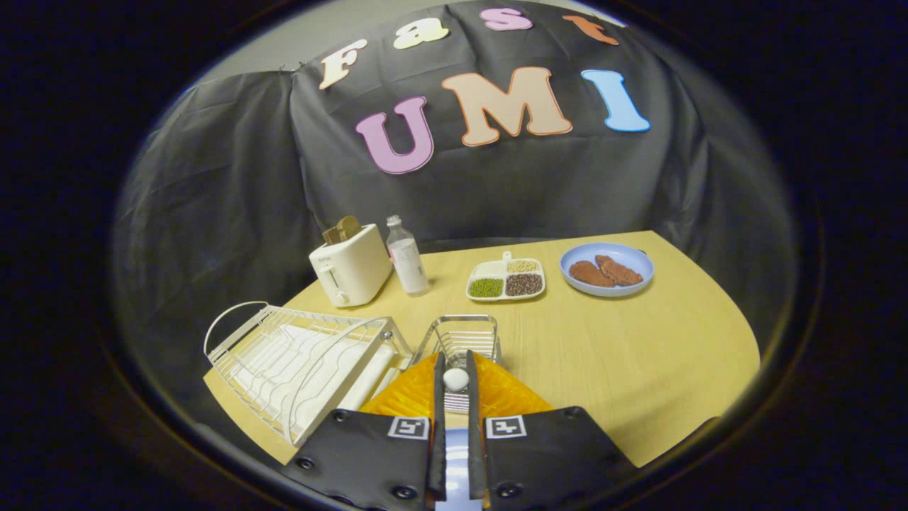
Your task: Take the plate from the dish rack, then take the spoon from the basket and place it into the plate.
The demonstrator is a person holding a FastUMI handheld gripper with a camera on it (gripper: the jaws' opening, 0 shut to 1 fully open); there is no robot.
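Gripper view: my gripper (456,380) at bottom centre is clenched on a spoon (455,378), both fingers pressing its white rounded end, over one ribbed orange plate (500,394). Just beyond sits one wire basket (461,335); lower left, one white dish rack (298,362). The table (638,348) is pale wood, black cloth behind. Mid-frame I count one toaster (351,268), one bottle (406,257), one divided tray (506,279), one blue plate (606,268).
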